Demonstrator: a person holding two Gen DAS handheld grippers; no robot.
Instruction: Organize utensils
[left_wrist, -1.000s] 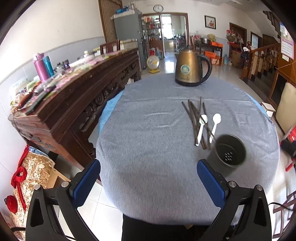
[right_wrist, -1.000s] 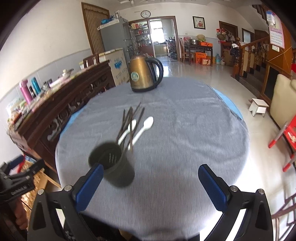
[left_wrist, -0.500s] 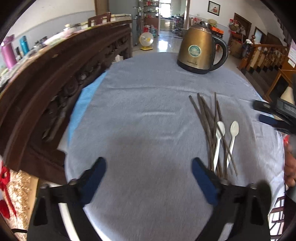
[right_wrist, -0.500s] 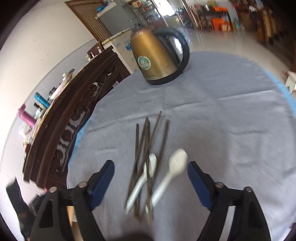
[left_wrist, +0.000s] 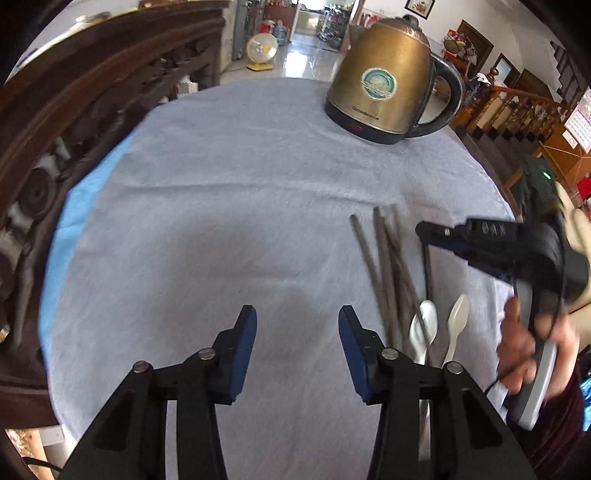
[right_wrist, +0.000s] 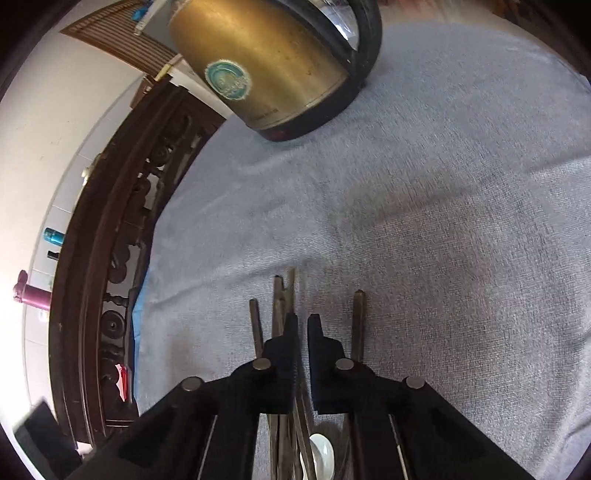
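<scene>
Several dark chopsticks (left_wrist: 384, 258) and two white spoons (left_wrist: 424, 325) lie on the grey tablecloth (left_wrist: 221, 221). My left gripper (left_wrist: 297, 325) is open and empty, hovering over bare cloth left of the utensils. My right gripper (right_wrist: 302, 321) is nearly shut, its jaws down over the chopsticks (right_wrist: 279, 295), with a narrow gap between them; I cannot tell if a chopstick is pinched. It also shows from the side in the left wrist view (left_wrist: 424, 230). One spoon (right_wrist: 321, 454) shows under the right gripper. The dark utensil cup is out of view.
A brass electric kettle (left_wrist: 384, 77) stands at the far side of the round table; it also shows in the right wrist view (right_wrist: 266, 62). A dark carved wooden sideboard (left_wrist: 55, 122) runs along the left. The person's hand (left_wrist: 528, 339) holds the right gripper's handle.
Both grippers moved forward and lower over the table. The right gripper closed from wide open to nearly shut over the chopsticks. The left gripper narrowed somewhat. The cup left view.
</scene>
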